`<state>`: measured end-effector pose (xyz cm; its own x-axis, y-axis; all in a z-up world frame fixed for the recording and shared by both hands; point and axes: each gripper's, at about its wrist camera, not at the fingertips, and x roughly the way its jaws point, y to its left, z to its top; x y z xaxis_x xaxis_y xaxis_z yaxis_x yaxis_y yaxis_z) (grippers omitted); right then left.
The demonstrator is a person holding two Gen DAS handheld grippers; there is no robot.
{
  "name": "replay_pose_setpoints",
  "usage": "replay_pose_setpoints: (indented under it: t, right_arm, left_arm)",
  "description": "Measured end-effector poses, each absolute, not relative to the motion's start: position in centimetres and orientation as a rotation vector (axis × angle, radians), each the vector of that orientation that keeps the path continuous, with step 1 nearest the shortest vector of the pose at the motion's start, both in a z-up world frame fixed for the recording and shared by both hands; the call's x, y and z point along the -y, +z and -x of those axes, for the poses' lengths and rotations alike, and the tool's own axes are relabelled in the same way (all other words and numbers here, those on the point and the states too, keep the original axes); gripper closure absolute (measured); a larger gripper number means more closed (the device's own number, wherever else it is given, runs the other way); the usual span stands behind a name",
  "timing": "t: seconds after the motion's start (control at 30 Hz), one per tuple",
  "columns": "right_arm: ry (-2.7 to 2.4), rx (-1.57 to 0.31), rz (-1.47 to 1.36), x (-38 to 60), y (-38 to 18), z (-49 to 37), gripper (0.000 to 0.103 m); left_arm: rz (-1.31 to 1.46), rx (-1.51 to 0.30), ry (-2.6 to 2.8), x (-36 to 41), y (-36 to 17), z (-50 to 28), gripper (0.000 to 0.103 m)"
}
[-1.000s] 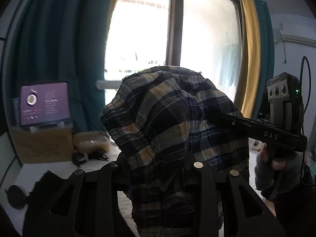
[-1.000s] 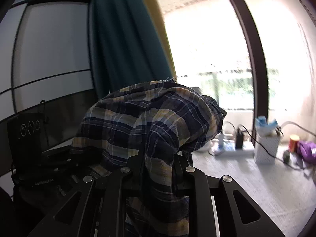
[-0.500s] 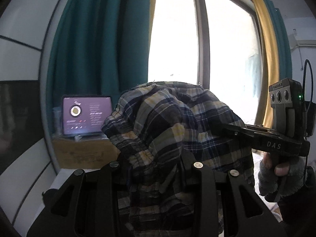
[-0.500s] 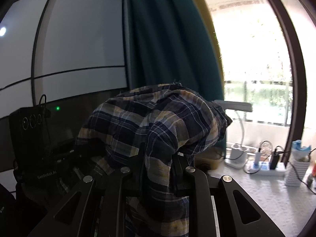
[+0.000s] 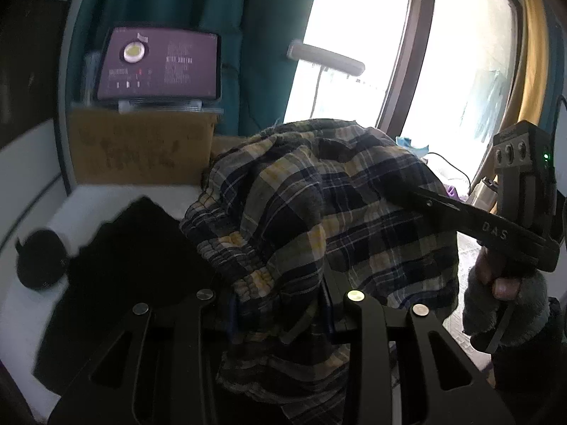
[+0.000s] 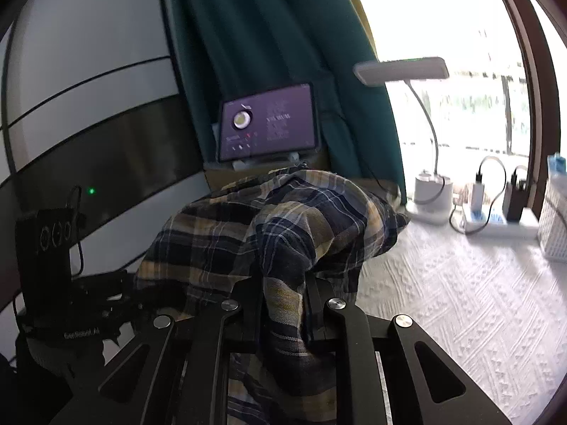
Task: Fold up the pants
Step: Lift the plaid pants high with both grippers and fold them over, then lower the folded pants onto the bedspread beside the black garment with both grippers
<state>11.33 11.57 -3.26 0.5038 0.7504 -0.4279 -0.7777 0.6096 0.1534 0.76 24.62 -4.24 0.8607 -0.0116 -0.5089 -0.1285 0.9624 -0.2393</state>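
Both pairs of fingers pinch the navy-and-yellow plaid cotton pants (image 5: 319, 219): the left gripper (image 5: 280, 304) clamps gathered waistband, the right gripper (image 6: 283, 304) is closing on a fold. The cloth hangs bunched between them, above the white textured tablecloth (image 6: 460, 301) lying right and beyond.

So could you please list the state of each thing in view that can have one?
plaid pants: bunched, lifted, draped over both grippers
left hand-held gripper: shut on the pants
right hand-held gripper: clamping the pants, jaws closing
tablet: screen on
desk lamp: looks unlit
charger cables: plugged into the power strip
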Motion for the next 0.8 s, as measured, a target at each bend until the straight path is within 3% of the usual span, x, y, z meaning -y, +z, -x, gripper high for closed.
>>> replay_pose_setpoints:
  t: [0.5,0.63,0.67,0.73,0.8]
  right_arm:
    - [0.801,-0.754,0.039,-10.0,-11.5,-16.4,0.086]
    - [0.790,-0.792,0.045,-9.4,-12.5,-16.5,0.085]
    - [0.787,-0.798,0.047,-9.3,-12.7,-16.4,0.082]
    - [0.770,-0.800,0.051,-8.9,-12.9,-16.5,0.064]
    - [0.753,-0.798,0.041,-8.3,-12.7,-16.5,0.054]
  left_arm:
    - [0.297,-0.697,0.079,-25.0,-9.5,-5.4,0.068]
    - [0.296,-0.708,0.090,-24.7,-9.8,-5.7,0.062]
    - [0.295,-0.711,0.094,-24.8,-9.9,-5.7,0.061]
    - [0.297,-0.718,0.104,-25.0,-10.2,-5.4,0.057]
    - [0.318,-0.727,0.106,-25.4,-10.1,-5.0,0.057]
